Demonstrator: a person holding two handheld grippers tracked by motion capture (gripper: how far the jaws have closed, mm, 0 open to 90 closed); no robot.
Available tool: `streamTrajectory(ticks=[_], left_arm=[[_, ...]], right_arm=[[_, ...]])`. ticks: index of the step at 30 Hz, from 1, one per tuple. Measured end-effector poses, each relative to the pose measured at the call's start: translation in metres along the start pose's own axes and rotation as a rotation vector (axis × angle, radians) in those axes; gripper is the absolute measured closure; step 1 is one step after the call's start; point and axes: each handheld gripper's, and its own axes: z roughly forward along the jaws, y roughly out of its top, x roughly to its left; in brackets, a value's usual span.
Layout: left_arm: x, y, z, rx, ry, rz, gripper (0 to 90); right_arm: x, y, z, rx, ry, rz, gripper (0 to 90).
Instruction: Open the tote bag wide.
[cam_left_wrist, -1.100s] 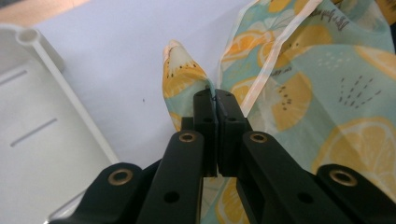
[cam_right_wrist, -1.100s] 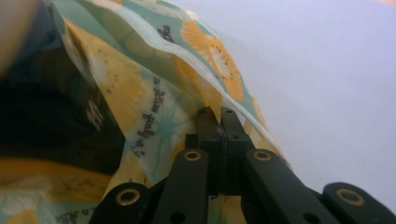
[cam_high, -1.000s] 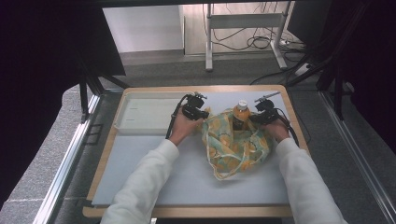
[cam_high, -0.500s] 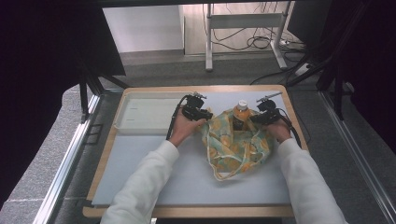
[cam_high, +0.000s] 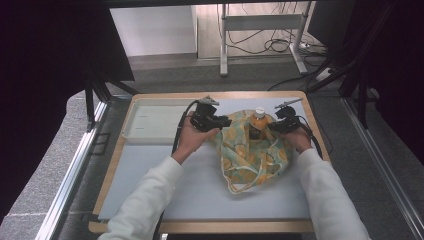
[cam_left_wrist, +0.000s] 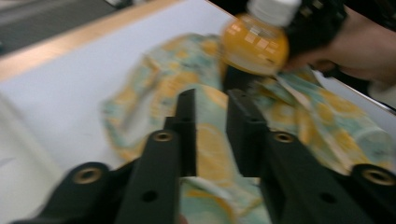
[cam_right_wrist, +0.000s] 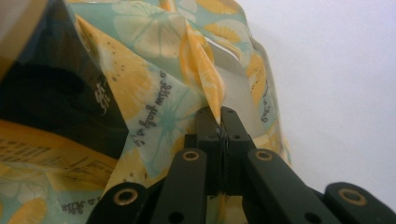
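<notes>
Item: lemon-print bag (cam_high: 252, 155), mid-table, orange bottle (cam_high: 258, 122) upright in its mouth. Our right gripper (cam_right_wrist: 221, 116) pinches the bag's rim; our left gripper (cam_left_wrist: 211, 135), jaws just closing and slightly apart, grips nothing, having lifted off the cloth since a second ago. We judge a re-grip due.

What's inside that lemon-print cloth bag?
An orange drink bottle stands in the cloth bag; its white cap and shoulders poke out. Its lower part, and anything else inside, is covered by fabric.

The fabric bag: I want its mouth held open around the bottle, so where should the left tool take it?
Judging by its pose, grip the fabric bag's raised near rim left of the bottle, coming from the left; the right tool pinches the opposite edge.
</notes>
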Motion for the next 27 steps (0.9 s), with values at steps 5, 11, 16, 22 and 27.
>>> streamTrajectory(ticks=[5,11,16,22,27], left_arm=[[-0.016,-0.005,0.038,0.067,-0.036,0.017,86.4],[-0.019,-0.006,0.067,0.111,-0.065,-0.016,85.1],[-0.019,-0.007,0.08,0.17,0.014,0.01,86.1],[0.002,-0.016,0.084,0.214,0.097,-0.028,87.5],[0.021,-0.024,0.083,0.23,0.149,-0.063,88.4]], right_arm=[[0.002,0.0,-0.001,-0.004,-0.002,-0.005,88.0],[0.001,-0.001,0.001,-0.002,0.001,-0.001,88.0],[0.0,-0.004,0.003,-0.001,0.0,0.002,88.0],[-0.002,-0.006,0.001,-0.003,-0.005,0.006,88.0],[-0.007,-0.008,0.001,0.0,-0.019,0.012,88.0]])
